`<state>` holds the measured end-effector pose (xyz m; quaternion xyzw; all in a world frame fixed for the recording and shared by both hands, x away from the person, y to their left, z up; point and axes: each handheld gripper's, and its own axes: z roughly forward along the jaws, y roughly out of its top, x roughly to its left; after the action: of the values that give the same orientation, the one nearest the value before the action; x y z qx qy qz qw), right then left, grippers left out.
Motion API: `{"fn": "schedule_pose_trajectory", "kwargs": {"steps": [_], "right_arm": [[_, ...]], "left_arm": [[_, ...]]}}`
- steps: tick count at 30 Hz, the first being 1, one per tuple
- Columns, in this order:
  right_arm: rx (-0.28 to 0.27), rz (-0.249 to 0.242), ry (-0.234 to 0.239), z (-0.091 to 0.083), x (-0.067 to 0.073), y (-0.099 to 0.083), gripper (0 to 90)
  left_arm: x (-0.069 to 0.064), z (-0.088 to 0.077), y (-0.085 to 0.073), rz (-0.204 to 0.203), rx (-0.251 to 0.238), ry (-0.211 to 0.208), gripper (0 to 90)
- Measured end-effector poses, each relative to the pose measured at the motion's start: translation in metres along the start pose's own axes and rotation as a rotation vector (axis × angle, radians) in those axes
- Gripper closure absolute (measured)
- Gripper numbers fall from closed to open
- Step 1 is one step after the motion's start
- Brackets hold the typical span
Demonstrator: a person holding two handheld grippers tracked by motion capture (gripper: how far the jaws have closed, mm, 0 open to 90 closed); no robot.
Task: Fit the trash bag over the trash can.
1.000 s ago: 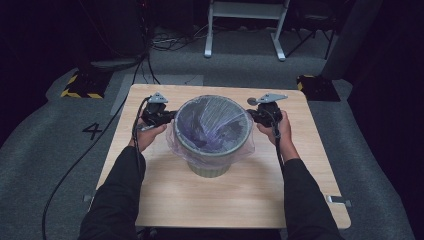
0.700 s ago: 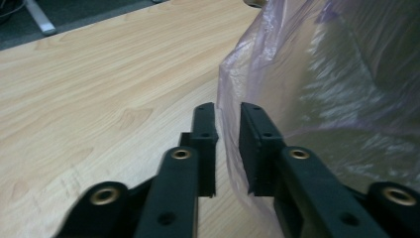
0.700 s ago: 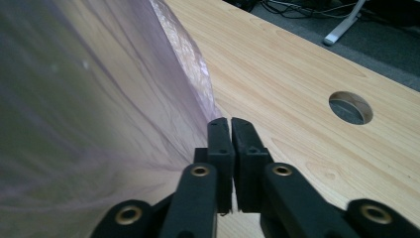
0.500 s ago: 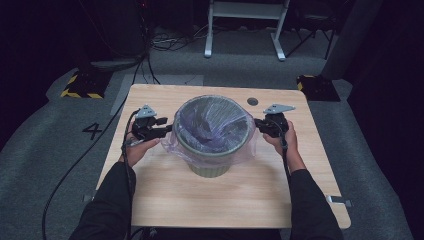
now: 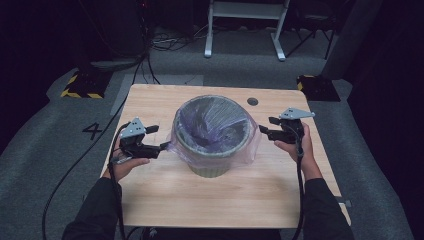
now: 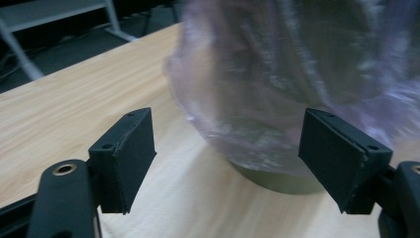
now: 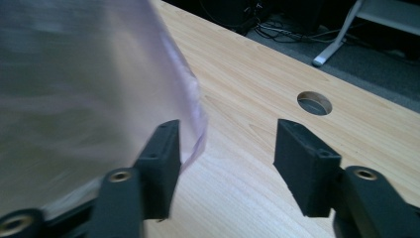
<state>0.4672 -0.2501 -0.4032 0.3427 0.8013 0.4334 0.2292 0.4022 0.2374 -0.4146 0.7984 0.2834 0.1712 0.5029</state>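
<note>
The bin (image 5: 212,142) stands upright near the middle of the table (image 5: 165,200), and the purple plastic bag (image 5: 215,117) lines it, its edge folded over the rim and draped down the outside. Left of it, the left gripper (image 5: 161,146) sits just beside the hanging plastic; its jaws have just been opening and stand apart, nothing pinched between them, the bag (image 6: 257,84) ahead of them. On the far side, the right gripper (image 5: 263,129) points at the bin; its jaws have just been opening too, spread wide, with the bag's loose edge (image 7: 195,124) just beside one jaw. A round hole (image 5: 252,101) shows in the tabletop behind.
</note>
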Motion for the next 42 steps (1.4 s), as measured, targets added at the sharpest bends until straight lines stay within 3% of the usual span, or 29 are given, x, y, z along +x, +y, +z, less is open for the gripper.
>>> {"fn": "schedule_pose_trajectory", "kwargs": {"steps": [4,6,9,13,16,18,19,27,32,35,42], "right_arm": [[0.023,-0.039,-0.015,-0.009,0.003,-0.004,31.4],[0.012,-0.042,-0.002,-0.013,0.004,-0.007,29.4],[-0.018,-0.072,0.079,-0.021,0.014,-0.012,26.6],[-0.03,-0.145,0.178,-0.025,0.039,-0.019,25.6],[-0.036,-0.166,0.221,-0.025,0.059,-0.026,28.7],[-0.046,-0.174,0.251,-0.024,0.07,-0.03,28.8],[-0.052,-0.167,0.251,-0.023,0.074,-0.032,29.0],[-0.087,-0.162,0.242,-0.015,0.087,-0.034,63.6],[-0.085,-0.187,0.258,-0.009,0.091,-0.036,84.8],[-0.055,-0.186,0.252,-0.004,0.091,-0.041,90.0],[-0.033,-0.137,0.244,0.004,0.085,-0.05,90.0]], "left_arm": [[-0.014,0.0,0.003,0.052,0.021,-0.045,19.5],[-0.019,0.001,0.004,0.081,0.037,-0.044,18.6],[-0.026,0.003,0.001,0.085,0.04,-0.066,18.9],[-0.035,0.01,-0.006,0.097,0.063,-0.073,28.5],[-0.039,0.018,-0.009,0.112,0.11,-0.077,35.4],[-0.041,0.022,-0.01,0.116,0.114,-0.078,45.4],[-0.042,0.023,-0.01,0.111,0.113,-0.081,46.3],[-0.046,0.035,-0.015,0.13,0.135,-0.089,74.3],[-0.041,0.043,-0.019,0.084,0.137,-0.079,84.3],[-0.039,0.046,-0.024,0.07,0.145,-0.084,88.4],[-0.038,0.051,-0.032,0.077,0.181,-0.074,89.4]]}}
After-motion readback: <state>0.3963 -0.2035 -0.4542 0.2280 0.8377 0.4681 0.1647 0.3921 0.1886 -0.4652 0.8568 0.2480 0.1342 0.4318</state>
